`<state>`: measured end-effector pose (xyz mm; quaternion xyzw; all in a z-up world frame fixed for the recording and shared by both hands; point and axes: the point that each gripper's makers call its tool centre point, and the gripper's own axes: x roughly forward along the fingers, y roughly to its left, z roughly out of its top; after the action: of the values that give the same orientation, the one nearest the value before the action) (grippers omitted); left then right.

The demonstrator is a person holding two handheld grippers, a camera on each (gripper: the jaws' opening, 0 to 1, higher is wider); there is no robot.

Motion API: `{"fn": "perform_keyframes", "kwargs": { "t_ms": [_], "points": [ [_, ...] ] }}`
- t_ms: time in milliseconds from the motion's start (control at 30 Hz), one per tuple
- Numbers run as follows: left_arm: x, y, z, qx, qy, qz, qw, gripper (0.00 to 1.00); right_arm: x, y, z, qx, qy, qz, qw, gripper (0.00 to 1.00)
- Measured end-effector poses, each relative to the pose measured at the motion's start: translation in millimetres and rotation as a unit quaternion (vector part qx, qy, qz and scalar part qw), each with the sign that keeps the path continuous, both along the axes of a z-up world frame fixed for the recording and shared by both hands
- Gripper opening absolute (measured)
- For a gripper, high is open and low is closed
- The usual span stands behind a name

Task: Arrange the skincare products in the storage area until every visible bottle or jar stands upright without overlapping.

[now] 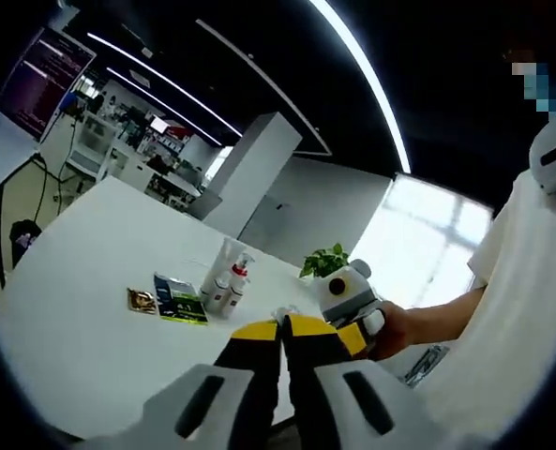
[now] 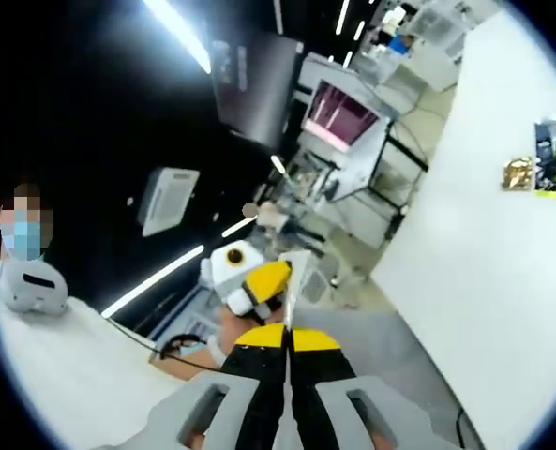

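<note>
So both sets of tongs are pinched together with nothing in them right now. In the left gripper view the left tongs (image 1: 281, 330) have their yellow-tipped jaws pressed flat against each other, and in the right gripper view the right tongs (image 2: 286, 335) look the same, tips touching, no bottle between them. My read is they're just being carried clenched because no grab has started yet.

Just past the left tongs and off to their right, the other gripper (image 1: 351, 298) pokes in with the person's hand (image 1: 397, 328) wrapped around it. In the right gripper view the left one (image 2: 249, 279) sits right ahead of the tips too, so the two tools are being held close together, well short of the products.

Further out beyond the left tongs, a bit to their left, a small cluster of spray bottles (image 1: 225, 281) stands upright on the white surface (image 1: 81, 319), packed tight, maybe touching. Just beside them lie flat sachets (image 1: 170, 300), probably fine lying down since they're not bottles. A potted plant (image 1: 325, 261) sits behind.

The right tongs seem aimed away from the surface (image 2: 474, 253), with the sachets (image 2: 545, 159) far off to their right.
</note>
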<state>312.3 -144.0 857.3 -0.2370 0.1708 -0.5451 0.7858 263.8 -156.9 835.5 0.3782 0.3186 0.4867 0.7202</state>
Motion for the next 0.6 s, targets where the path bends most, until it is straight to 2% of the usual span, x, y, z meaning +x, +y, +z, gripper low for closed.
{"fn": "perform_keyframes", "kwargs": {
  "t_ms": [33,100,200,233,300,367,433,500,533,600],
  "points": [
    [0.7,0.1,-0.2,0.002,-0.001,0.004,1.0000,0.00,-1.5,1.4,2.4,0.009,-0.004,0.006,0.9999,0.01],
    [1.0,0.7,0.6,-0.002,0.004,0.005,1.0000,0.00,5.3,-0.4,-3.0,-0.004,-0.003,-0.019,0.9998,0.05],
    [-0.3,0.3,1.0,-0.005,0.007,0.000,1.0000,0.00,13.5,1.8,8.5,0.034,0.006,-0.045,0.9984,0.05],
    [-1.4,-0.3,0.9,-0.004,0.007,-0.004,1.0000,0.00,15.5,1.4,6.5,0.027,0.003,-0.048,0.9985,0.09],
    [-3.2,-2.7,-2.5,0.003,0.008,-0.009,0.9999,0.00,16.8,4.6,9.4,0.019,-0.015,-0.040,0.9989,0.00],
    [-1.0,-1.9,0.4,-0.003,0.003,-0.003,1.0000,0.00,21.2,3.1,8.8,0.020,-0.008,-0.047,0.9987,0.00],
    [2.6,-1.0,4.6,-0.020,0.000,0.009,0.9998,0.00,24.9,1.9,13.9,0.037,0.001,-0.054,0.9979,0.00],
    [0.8,-2.7,1.2,-0.010,-0.001,0.005,0.9999,0.06,29.4,0.2,17.0,0.049,-0.001,-0.063,0.9968,0.00],
    [-4.1,-6.9,-4.7,0.009,0.000,-0.010,0.9999,0.08,37.0,-1.9,19.2,0.063,0.003,-0.082,0.9946,0.00],
    [-7.4,-9.1,-6.4,0.014,0.001,-0.016,0.9998,0.04,39.4,-1.2,12.9,0.055,0.003,-0.079,0.9953,0.00]
  ]
}}
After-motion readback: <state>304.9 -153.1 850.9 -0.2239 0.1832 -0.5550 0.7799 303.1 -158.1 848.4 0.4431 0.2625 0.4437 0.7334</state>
